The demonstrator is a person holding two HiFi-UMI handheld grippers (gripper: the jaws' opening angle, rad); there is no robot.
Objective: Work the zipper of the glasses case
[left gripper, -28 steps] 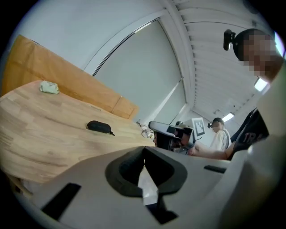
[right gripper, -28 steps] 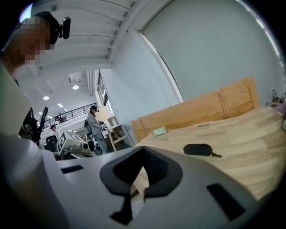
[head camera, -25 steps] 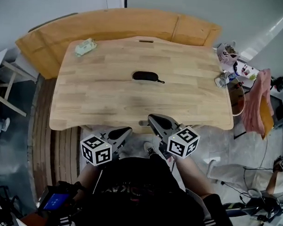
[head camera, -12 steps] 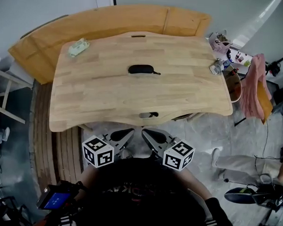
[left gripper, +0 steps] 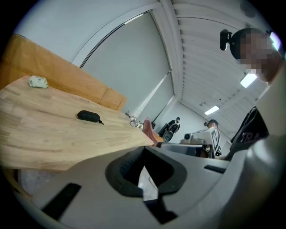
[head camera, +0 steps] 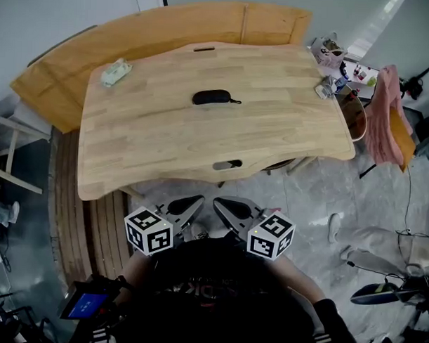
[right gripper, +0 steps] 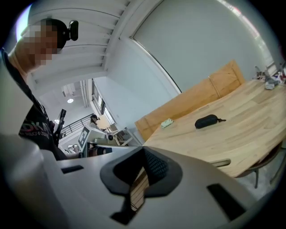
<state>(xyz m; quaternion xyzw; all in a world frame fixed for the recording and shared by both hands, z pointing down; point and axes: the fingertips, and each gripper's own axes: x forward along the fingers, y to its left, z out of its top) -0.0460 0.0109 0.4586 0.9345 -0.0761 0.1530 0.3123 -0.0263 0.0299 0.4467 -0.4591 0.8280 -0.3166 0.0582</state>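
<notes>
The left gripper (head camera: pixel 192 201) and right gripper (head camera: pixel 220 202) are both fully closed and empty. They have drawn back from the desk (head camera: pixel 159 148) edge toward the body. The glasses case (head camera: pixel 211 97) lies unmoved mid-desk, well apart from them, so zipper work appears not yet begun.

The glasses case (head camera: pixel 211 97) lies on the table (head camera: pixel 166 144), about midway between left and right and toward the far edge. At the far left corner sits what may be a small packet (head camera: pixel 115 72), and at the far right corner some clutter (head camera: pixel 328 85). Off the near edge, the left gripper (head camera: pixel 196 200) hangs just beside the right gripper (head camera: pixel 218 202), both well apart from the case.
</notes>
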